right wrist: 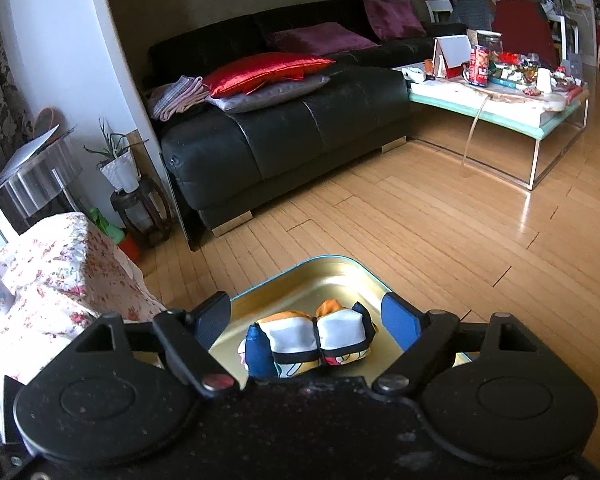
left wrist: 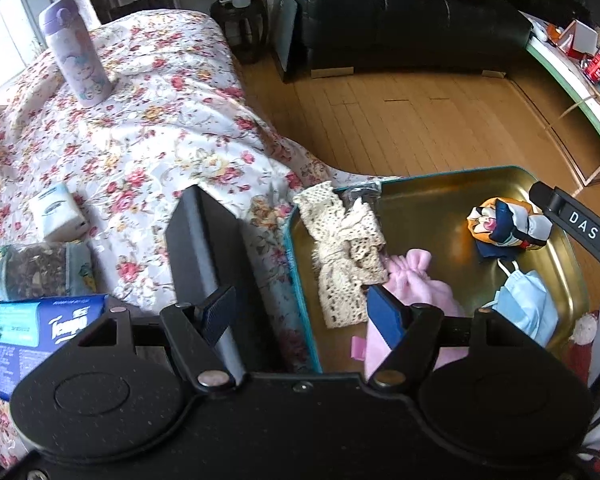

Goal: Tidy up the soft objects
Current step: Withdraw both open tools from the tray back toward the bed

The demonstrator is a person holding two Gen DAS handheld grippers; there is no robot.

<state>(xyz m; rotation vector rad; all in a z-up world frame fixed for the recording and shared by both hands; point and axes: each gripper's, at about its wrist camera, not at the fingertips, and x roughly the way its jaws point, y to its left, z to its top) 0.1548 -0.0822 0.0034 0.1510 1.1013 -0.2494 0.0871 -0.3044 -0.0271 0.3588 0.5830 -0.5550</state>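
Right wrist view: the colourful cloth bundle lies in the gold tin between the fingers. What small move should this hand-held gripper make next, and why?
Probably lift the right hand-held gripper up and back, out of the gold tin. The colourful cloth bundle rests on the tin's floor and both pads stand clear of it, so the placing looks done.

A gold tin holds four soft things: a cream lace bow draped over its left rim, a pink cloth near, a knotted colourful cloth far right, and a blue mask near right.
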